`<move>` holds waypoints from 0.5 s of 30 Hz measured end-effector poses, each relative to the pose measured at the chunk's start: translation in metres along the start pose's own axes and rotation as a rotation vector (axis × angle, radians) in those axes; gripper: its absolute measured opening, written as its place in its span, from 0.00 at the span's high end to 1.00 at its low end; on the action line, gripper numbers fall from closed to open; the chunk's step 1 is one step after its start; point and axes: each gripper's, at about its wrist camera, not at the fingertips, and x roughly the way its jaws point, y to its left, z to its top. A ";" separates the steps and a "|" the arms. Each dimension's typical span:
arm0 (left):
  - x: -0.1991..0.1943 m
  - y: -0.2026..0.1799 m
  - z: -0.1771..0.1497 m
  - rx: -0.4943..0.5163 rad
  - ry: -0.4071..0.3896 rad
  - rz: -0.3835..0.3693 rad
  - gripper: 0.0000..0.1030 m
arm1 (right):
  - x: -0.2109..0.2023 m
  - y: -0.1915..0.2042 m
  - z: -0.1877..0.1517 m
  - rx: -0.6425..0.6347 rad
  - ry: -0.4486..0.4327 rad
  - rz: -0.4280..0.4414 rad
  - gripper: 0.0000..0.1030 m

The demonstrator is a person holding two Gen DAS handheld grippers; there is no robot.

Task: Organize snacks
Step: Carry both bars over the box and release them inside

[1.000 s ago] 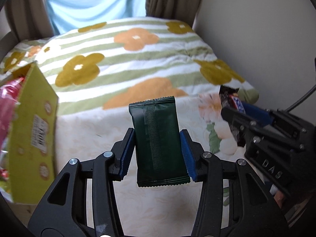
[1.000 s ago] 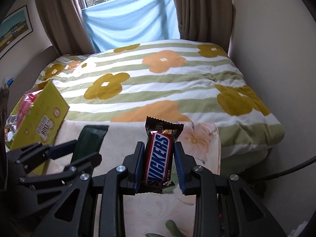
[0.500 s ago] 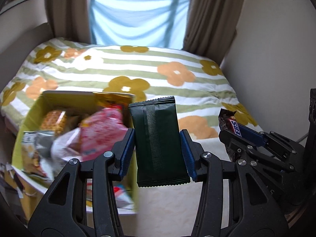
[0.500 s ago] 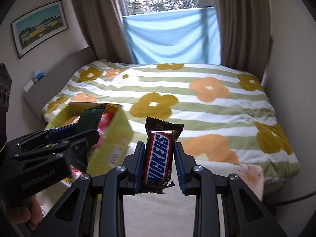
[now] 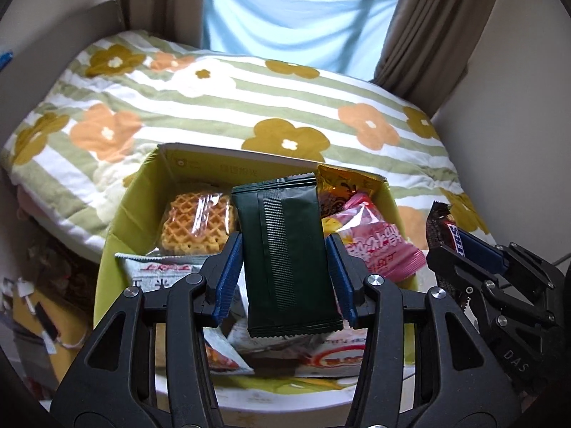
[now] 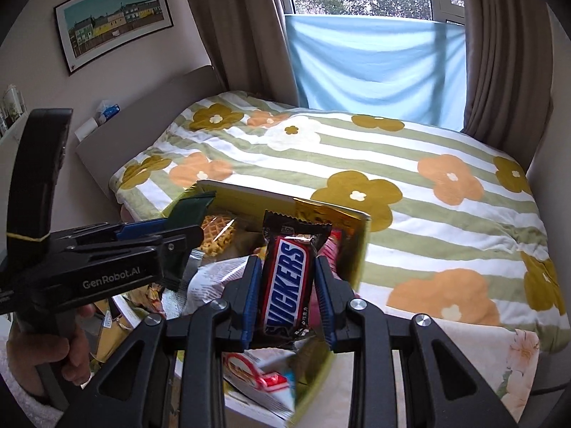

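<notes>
A dark green snack packet (image 5: 285, 267) stands upright between the blue pads of my left gripper (image 5: 284, 244), whose jaws are opening while the pads still touch the packet's sides. It hangs over the open yellow-green box (image 5: 117, 242), which holds a waffle pack (image 5: 196, 224), a pink packet (image 5: 374, 246) and several other snacks. My right gripper (image 6: 287, 262) is shut on a Snickers bar (image 6: 287, 285) above the box's right wall (image 6: 357, 249). In the right wrist view my left gripper (image 6: 178, 232) reaches in from the left with the green packet (image 6: 192, 208).
Behind the box lies a bed with a striped floral quilt (image 5: 249, 107). Brown curtains (image 6: 499, 53) and a blue cloth (image 6: 374, 60) hang at the window. A hand (image 6: 35, 349) grips the left tool's handle. Clutter lies on the floor at left (image 5: 43, 303).
Both grippers swung left from the pale cloth surface to above the yellow-green box, each carrying its snack. The box's inside has come fully into view.
</notes>
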 end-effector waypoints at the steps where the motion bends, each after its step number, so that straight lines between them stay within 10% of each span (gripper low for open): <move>1: 0.000 0.005 -0.001 0.001 0.000 0.005 0.30 | 0.004 0.003 0.000 0.004 0.006 -0.007 0.73; 2: 0.003 0.011 -0.001 0.001 0.000 0.007 0.00 | 0.007 0.005 0.000 0.009 0.010 -0.015 0.73; 15: 0.003 0.053 -0.019 0.025 0.054 0.007 0.00 | 0.027 0.020 -0.005 0.045 0.090 -0.067 0.73</move>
